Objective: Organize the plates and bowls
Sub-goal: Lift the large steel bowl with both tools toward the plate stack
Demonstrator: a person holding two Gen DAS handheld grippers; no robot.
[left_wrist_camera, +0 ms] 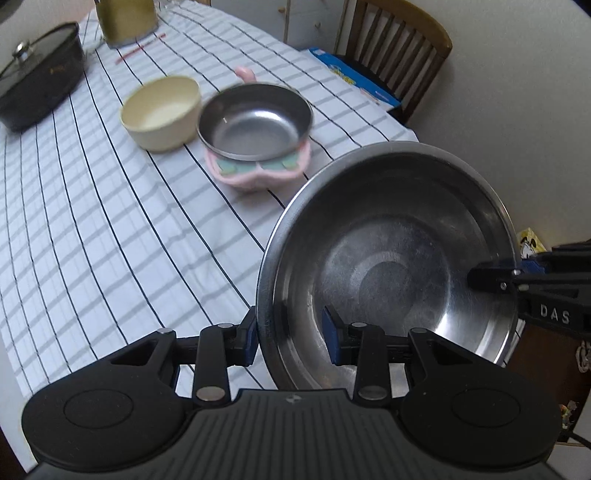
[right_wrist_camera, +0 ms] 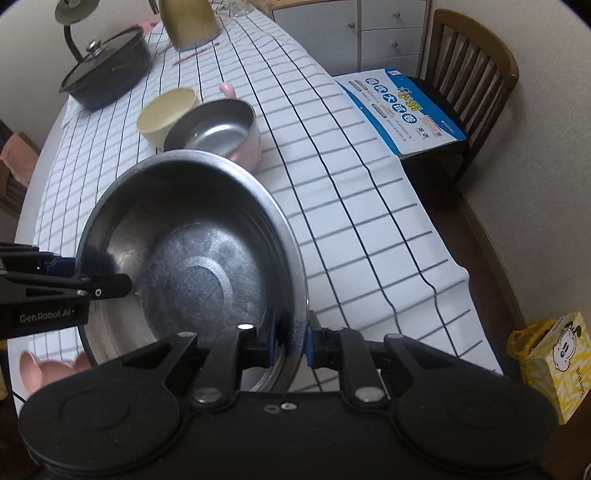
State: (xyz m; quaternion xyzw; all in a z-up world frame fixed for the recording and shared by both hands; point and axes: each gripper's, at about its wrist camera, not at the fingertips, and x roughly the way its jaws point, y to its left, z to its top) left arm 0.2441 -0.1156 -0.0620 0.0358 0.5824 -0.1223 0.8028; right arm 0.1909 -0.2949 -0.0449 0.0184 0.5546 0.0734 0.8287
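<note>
Left claw: the left claw (left_wrist_camera: 291, 338) is gripping the near rim of the big steel bowl (left_wrist_camera: 388, 266), one blue pad outside the wall and one inside, jaws narrowed onto the metal.
Right claw: the right claw (right_wrist_camera: 290, 341) is pinching the opposite rim of the same bowl (right_wrist_camera: 192, 266) in the same way; from the left wrist view it is showing as a black arm (left_wrist_camera: 517, 284) reaching over the bowl's right edge.
Big steel bowl: it is hanging tilted between the two claws, over the table's near edge, with its hollow facing both cameras.
Small steel bowl: the small steel bowl (left_wrist_camera: 255, 122) is sitting in a pink holder (left_wrist_camera: 255, 173) farther up the table, beyond the held bowl.
Cream bowl: the cream bowl (left_wrist_camera: 160, 112) is standing just beside the small steel bowl, on its left; whether they are touching cannot be told.
Table: the checked tablecloth (left_wrist_camera: 110, 221) is covering the table.
Far end: a black pot (right_wrist_camera: 107, 74) with a glass lid and a gold container (right_wrist_camera: 188, 22) are standing there.
Chair: a wooden chair (right_wrist_camera: 476, 62) is carrying a blue and white packet (right_wrist_camera: 399, 107).
</note>
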